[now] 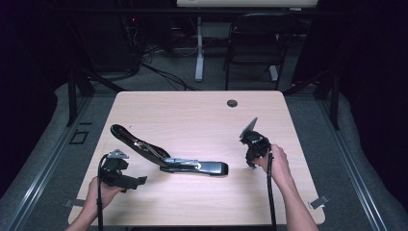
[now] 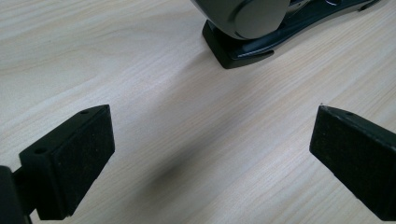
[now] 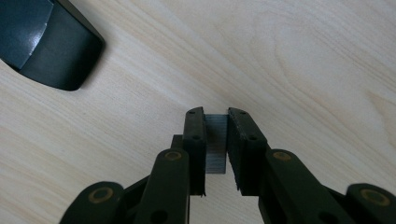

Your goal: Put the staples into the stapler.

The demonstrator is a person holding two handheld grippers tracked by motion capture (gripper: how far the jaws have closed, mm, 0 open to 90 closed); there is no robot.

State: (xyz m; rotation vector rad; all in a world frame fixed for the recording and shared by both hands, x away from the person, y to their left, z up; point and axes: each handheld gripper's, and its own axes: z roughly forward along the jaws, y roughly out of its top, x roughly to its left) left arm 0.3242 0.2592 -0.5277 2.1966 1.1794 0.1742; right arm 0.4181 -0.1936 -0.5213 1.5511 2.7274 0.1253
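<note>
I have a pale wooden table (image 1: 192, 110) under me, and lying near its middle is a black stapler (image 1: 168, 159) swung fully open: its top arm reaches up and left while the base lies flat, pointing right. It looks a heavy, rigid thing of metal and hard plastic, glossy at the rounded end (image 3: 42, 42), so I would expect pads to slide there; the flat base, or the sides of the open arm, seem the safer places to steady it.

My left gripper (image 1: 126, 180) sits low at the near left of the table, jaws spread wide with nothing between them, and the stapler's end (image 2: 243, 28) lies just ahead of them.

My right gripper (image 1: 251, 144) is off to the stapler's right, apart from it, and its jaws are closed nearly together on a small grey ridged block (image 3: 216, 142), which I take to be a strip of staples (the gripper view is close but dim, so I may be wrong). That strip will be light and stiff along its length, yet brittle: squeeze or twist it and it may snap into pieces. Holding it by its flat sides is right.
</note>
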